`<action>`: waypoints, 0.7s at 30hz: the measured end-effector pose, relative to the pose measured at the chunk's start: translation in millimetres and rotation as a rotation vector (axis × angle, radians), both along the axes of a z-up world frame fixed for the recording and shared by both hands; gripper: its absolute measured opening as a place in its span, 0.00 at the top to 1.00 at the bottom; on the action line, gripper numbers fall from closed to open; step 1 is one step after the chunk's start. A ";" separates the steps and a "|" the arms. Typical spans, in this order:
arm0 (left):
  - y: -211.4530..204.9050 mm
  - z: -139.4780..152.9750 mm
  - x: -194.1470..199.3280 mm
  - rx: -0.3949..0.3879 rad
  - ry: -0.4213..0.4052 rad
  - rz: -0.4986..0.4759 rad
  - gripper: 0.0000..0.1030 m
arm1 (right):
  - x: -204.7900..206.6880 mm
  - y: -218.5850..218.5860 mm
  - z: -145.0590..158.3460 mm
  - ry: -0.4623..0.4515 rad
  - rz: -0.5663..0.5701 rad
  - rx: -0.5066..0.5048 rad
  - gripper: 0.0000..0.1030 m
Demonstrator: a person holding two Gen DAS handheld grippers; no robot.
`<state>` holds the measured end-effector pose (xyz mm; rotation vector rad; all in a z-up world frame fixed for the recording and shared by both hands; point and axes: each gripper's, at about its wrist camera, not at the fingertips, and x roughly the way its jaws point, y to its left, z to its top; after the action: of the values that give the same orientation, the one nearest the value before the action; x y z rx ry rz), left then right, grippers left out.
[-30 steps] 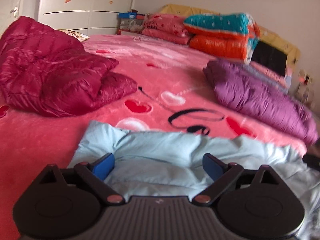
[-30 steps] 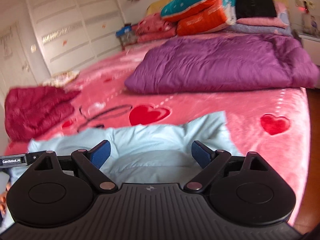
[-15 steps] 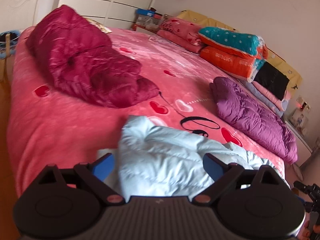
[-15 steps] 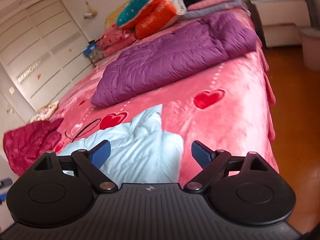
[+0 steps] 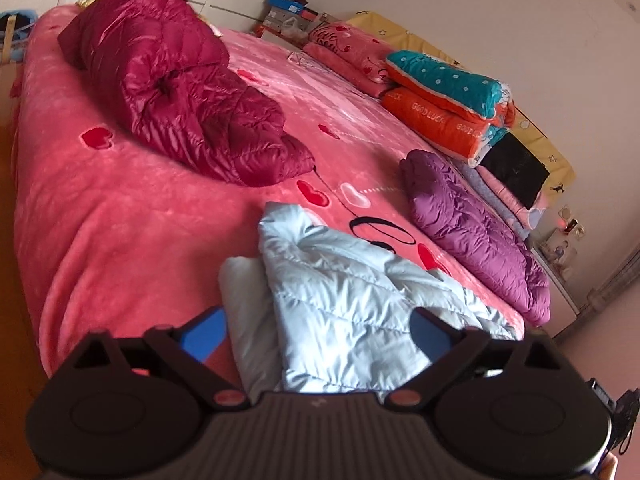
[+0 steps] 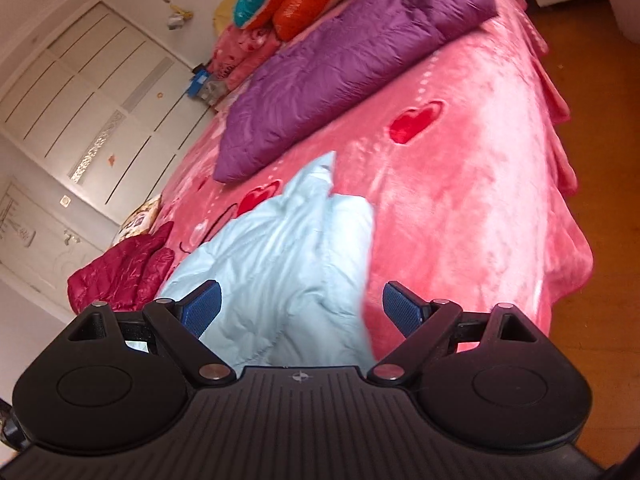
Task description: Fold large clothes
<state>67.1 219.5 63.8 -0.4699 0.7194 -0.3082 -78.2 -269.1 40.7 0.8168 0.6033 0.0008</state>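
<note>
A light blue padded jacket (image 5: 340, 292) lies crumpled at the near edge of the pink bed (image 5: 120, 216); it also shows in the right wrist view (image 6: 280, 264). My left gripper (image 5: 316, 332) is open, its blue pads either side of the jacket's left end, above it. My right gripper (image 6: 302, 310) is open over the jacket's right end, near the bed's corner. Neither gripper holds any cloth.
A dark red down jacket (image 5: 180, 92) lies crumpled at the far left of the bed. A purple down jacket (image 5: 472, 224) lies along the right side, also in the right wrist view (image 6: 344, 68). Folded quilts (image 5: 444, 96) are stacked at the head. Wooden floor (image 6: 600, 160) lies right of the bed.
Both grippers have pulled back and tilted outwards, the left towards the jacket's left end, the right towards its right end. Both stayed open. The jacket looks more bunched than before.
</note>
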 end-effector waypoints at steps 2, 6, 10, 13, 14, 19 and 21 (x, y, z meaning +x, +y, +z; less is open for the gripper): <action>4.9 -5.2 3.1 -0.032 0.015 0.007 0.01 | -1.2 -3.9 -3.6 0.009 -0.009 0.035 0.00; 15.0 -16.4 10.2 -0.111 0.036 0.018 0.01 | 1.4 -8.8 -8.1 0.010 -0.012 0.072 0.00; 21.2 -27.1 21.0 -0.142 0.067 0.031 0.01 | 5.8 -9.6 -11.6 0.003 0.018 0.124 0.00; 26.0 -34.8 29.2 -0.173 0.077 0.041 0.01 | 9.9 -5.3 -12.8 0.016 0.040 0.131 0.00; 26.9 -37.0 32.0 -0.183 0.080 0.043 0.01 | 11.8 -3.7 -13.6 0.022 0.047 0.131 0.00; 25.9 -48.1 47.3 -0.222 0.100 0.024 0.01 | 20.7 0.6 -17.6 0.026 0.093 0.150 0.00; 22.9 -52.5 52.5 -0.227 0.109 0.009 0.01 | 23.5 1.0 -20.8 0.027 0.105 0.172 0.00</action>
<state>119.6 242.4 11.3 -0.7093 0.7920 -0.3597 -54.6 -268.1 19.9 0.9517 0.6771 0.1393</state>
